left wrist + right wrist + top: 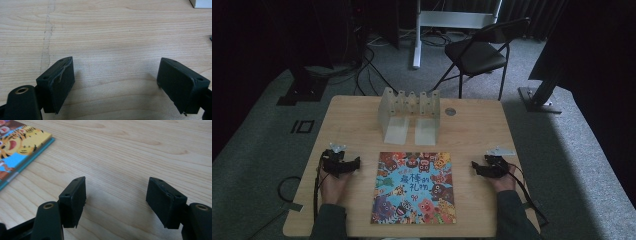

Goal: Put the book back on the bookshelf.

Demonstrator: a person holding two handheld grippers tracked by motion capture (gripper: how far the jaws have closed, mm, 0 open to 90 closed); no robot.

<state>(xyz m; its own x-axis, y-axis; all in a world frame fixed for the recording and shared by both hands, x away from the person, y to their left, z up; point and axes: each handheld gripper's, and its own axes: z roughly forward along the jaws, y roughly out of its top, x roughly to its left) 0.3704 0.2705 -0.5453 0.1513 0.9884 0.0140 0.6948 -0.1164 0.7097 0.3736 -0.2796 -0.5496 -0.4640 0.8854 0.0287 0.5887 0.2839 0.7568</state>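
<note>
The picture book (414, 188) lies flat on the table (352, 120). Left claw (353, 165) and right claw (475, 168) rest beside it, both wide and empty.

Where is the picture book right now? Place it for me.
In the high view the picture book lies flat at the table's near middle, between the left gripper and right gripper, in front of the clear rack.

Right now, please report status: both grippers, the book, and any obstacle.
Left gripper open, empty. Right gripper open, empty. Picture book flat between them, untouched. Clear rack behind it, not in the way.
</note>
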